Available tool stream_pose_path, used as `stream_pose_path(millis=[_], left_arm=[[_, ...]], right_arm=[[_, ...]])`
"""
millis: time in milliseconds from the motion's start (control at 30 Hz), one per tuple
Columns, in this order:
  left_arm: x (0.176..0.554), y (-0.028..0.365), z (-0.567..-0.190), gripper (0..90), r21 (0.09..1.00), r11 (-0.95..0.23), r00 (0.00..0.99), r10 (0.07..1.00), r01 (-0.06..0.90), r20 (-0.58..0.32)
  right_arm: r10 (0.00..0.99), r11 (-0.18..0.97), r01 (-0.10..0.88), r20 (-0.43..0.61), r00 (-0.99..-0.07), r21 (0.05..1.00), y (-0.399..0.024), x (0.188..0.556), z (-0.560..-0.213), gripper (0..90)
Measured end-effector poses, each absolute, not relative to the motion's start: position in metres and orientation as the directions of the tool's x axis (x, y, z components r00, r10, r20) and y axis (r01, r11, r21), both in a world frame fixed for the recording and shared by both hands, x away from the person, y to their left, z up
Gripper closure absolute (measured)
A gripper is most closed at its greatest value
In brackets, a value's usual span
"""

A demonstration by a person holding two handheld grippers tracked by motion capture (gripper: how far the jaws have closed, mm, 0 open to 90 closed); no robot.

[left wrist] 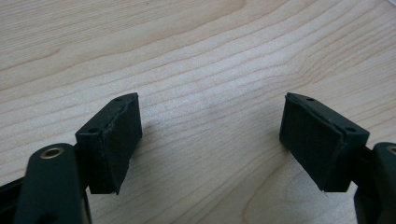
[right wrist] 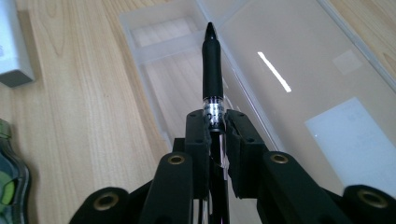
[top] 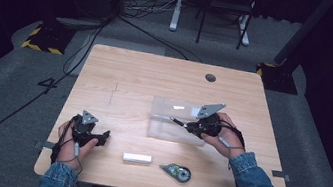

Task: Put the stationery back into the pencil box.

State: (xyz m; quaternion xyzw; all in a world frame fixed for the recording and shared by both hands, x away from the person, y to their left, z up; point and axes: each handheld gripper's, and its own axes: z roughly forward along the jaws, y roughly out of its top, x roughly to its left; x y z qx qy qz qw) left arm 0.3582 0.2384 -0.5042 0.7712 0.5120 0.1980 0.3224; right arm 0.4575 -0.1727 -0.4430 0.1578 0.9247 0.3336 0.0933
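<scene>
Over the clear plastic case [right wrist: 289, 70] lying open on the worktop [top: 122, 74], the right hand-held gripper [right wrist: 215, 126] pinches a black pen [right wrist: 212, 65] by its barrel, tip pointing forward above the case's tray. The left hand-held gripper [left wrist: 210, 140] rests near the front left edge of the worktop with its jaws spread and nothing between them. Risk, as a judgement: the pen is clamped on a narrow, smooth section — a tilt of the wrist could let it pivot or slide, and it could strike the tray wall instead of dropping in. A white eraser [top: 137, 158] and a correction tape dispenser [top: 176, 172] lie near the front edge. Pen's rear end is hidden behind the jaws; the case's hinge line is hard to make out.
</scene>
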Motion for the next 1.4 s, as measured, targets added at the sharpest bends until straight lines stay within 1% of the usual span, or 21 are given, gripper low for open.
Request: stream_pose_path(millis=[200, 433, 700, 1067, 1333, 1367, 1400], left_arm=[[0.358, 0.238, -0.504, 21.4, 0.7, -0.267, 0.397, 0.917, 0.662, -0.025], [0.358, 0.238, -0.504, 21.3, 0.7, -0.268, 0.397, 0.917, 0.662, -0.025], [0.358, 0.238, -0.504, 21.4, 0.7, -0.267, 0.397, 0.917, 0.662, -0.025], [0.358, 0.238, -0.504, 21.3, 0.7, -0.267, 0.397, 0.917, 0.662, -0.025], [0.358, 0.238, -0.504, 21.4, 0.7, -0.268, 0.397, 0.917, 0.662, -0.025], [0.358, 0.238, -0.504, 21.3, 0.7, -0.268, 0.397, 0.917, 0.662, -0.025], [0.358, 0.238, -0.504, 21.3, 0.7, -0.268, 0.397, 0.917, 0.662, -0.025]], right_arm=[[0.343, 0.747, 0.22, -0.081, -0.936, 0.628, -0.17, 0.464, -0.447, 80.0], [0.298, 0.782, 0.18, -0.105, -0.949, 0.597, -0.161, 0.468, -0.453, 80.1], [0.279, 0.806, 0.162, -0.124, -0.952, 0.569, -0.154, 0.472, -0.458, 80.0], [0.278, 0.82, 0.159, -0.14, -0.95, 0.55, -0.149, 0.474, -0.464, 80.0], [0.288, 0.825, 0.142, -0.191, -0.938, 0.547, -0.149, 0.474, -0.47, 79.8], [0.286, 0.827, 0.123, -0.222, -0.932, 0.549, -0.148, 0.473, -0.47, 77.2], [0.289, 0.825, 0.121, -0.229, -0.93, 0.552, -0.148, 0.473, -0.47, 75.2]])
